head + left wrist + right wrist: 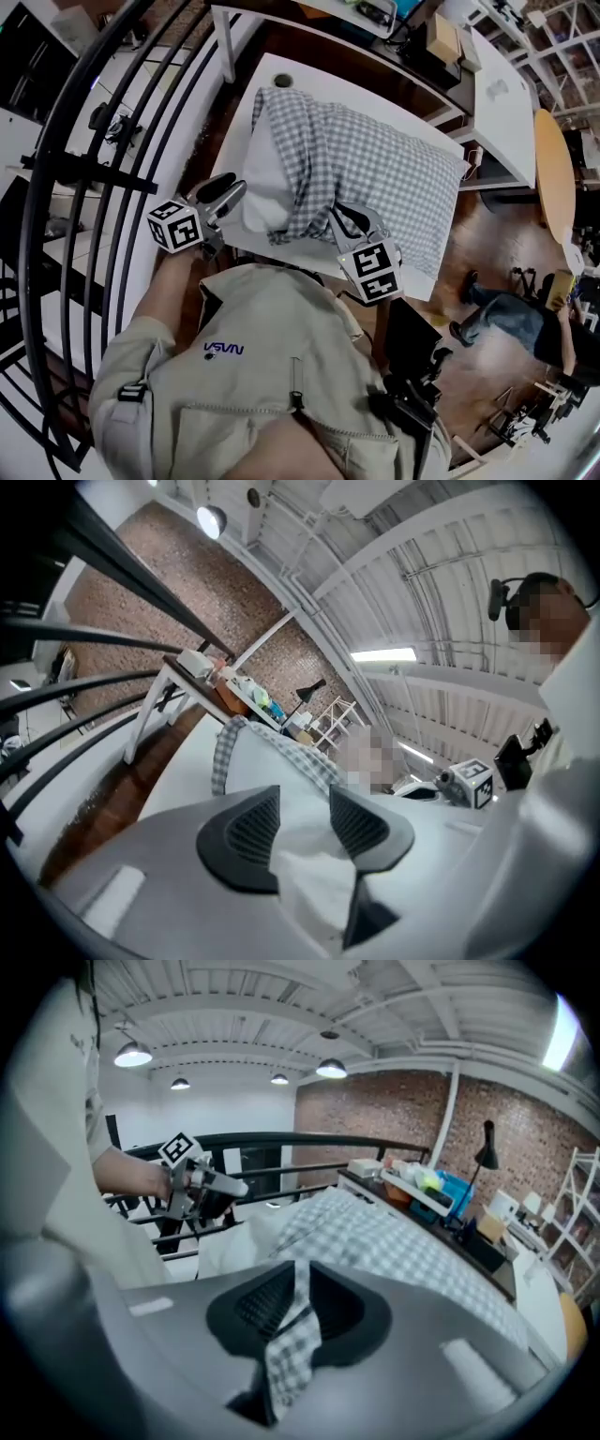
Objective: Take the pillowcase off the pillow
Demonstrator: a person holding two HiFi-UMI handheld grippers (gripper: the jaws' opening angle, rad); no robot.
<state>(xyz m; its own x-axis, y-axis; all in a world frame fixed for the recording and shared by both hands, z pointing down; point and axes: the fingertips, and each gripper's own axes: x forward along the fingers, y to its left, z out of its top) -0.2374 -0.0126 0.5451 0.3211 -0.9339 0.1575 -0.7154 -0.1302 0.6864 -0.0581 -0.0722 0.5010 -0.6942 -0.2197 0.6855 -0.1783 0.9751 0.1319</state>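
Seen in the head view, from centre toward 12 o'clock: a white bench (281,70) carrying a white pillow (265,192) half out of a grey-and-white checked pillowcase (394,178). Bare only at the pillow's 8 o'clock end; wrapped in the check from there out toward 1 and 4 o'clock, with the case's open edge bunched into a ridge from 12 to 6 o'clock across the pillow. At 9 o'clock of the bare end, just beside it, the left gripper (228,190), aimed toward 2 o'clock, with the left cube (175,225) at 7 o'clock behind it. Stands open in the left gripper view, with a fold of white cloth (314,883) lying loose between the pads (248,832), unpinched. At 6 o'clock of the pillow, over the near bench edge, the right gripper (358,223), aimed toward 11 o'clock into the bunched ridge, with the right cube (377,270) at 5 o'clock behind it. Slightly parted in the right gripper view, with a narrow strip of the checked case draped between the pads and dark gaps beside it, so not clamped. Black curved railing (94,175) from 8 to 11 o'clock of the bench; a second white table (502,94) at 2 o'clock; a person in jeans (511,319) at 4 o'clock, on the wooden floor (487,244).
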